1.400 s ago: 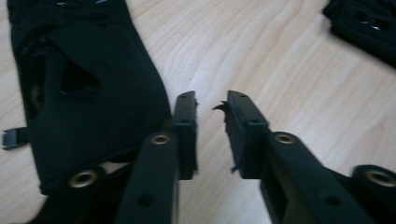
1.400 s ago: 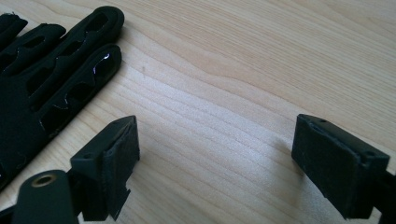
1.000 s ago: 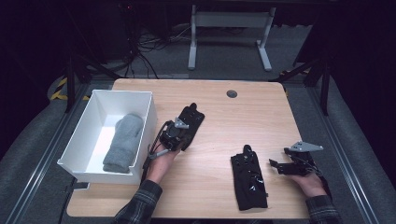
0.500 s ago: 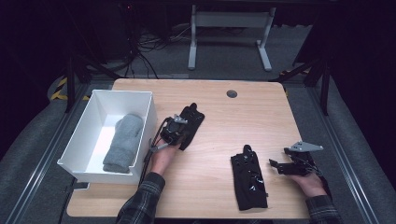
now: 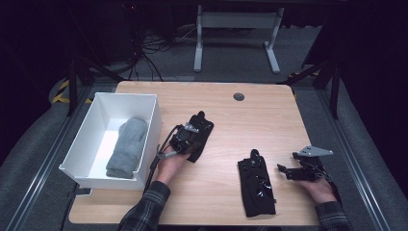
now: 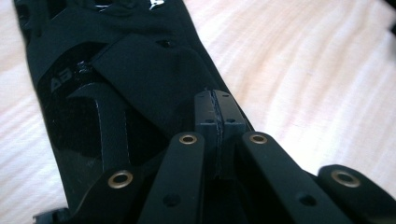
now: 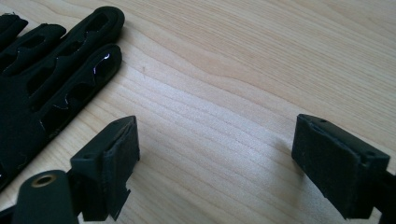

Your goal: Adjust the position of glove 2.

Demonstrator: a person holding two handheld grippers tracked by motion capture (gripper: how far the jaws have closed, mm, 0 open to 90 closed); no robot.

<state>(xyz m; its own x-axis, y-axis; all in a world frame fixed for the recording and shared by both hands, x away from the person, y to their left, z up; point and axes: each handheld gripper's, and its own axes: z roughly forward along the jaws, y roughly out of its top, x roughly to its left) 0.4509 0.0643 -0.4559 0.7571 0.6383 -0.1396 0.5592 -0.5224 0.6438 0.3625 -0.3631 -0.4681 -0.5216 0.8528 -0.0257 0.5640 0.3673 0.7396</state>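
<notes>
Left gripper: the left gripper (image 5: 192, 132) sits left of centre in the high view, on top of the nearer black glove (image 5: 198, 136); its jaws are pressed fully together, and in the left gripper view the tips (image 6: 215, 114) meet over the glove's dark cuff fabric (image 6: 140, 74). Whether a fold of fabric is pinched between them I cannot tell.

Change: against the earlier high-view frames the left hand has crept only slightly along the glove, and the glove lies where it did; the jaws stay closed.

Meaning: in my judgement the pick-up is set but the lift has not begun, and the likely goal is the white bin (image 5: 152, 122) beside it.

Right gripper: the right gripper (image 5: 291, 172) rests low right in the high view, jaws spread wide and holding nothing; it has not moved.

Second glove: the second black glove (image 5: 256, 185) lies flat at lower centre, just left of the right gripper; its fingers (image 7: 70, 60) fill the upper left of the right gripper view.

Bin contents: a grey mitten (image 5: 127, 147) already lies inside.

Surroundings: the wooden table (image 5: 240, 120) carries a round grommet (image 5: 238, 96) near its far edge.

In the way: only the bin's near wall, which the glove must clear.
</notes>
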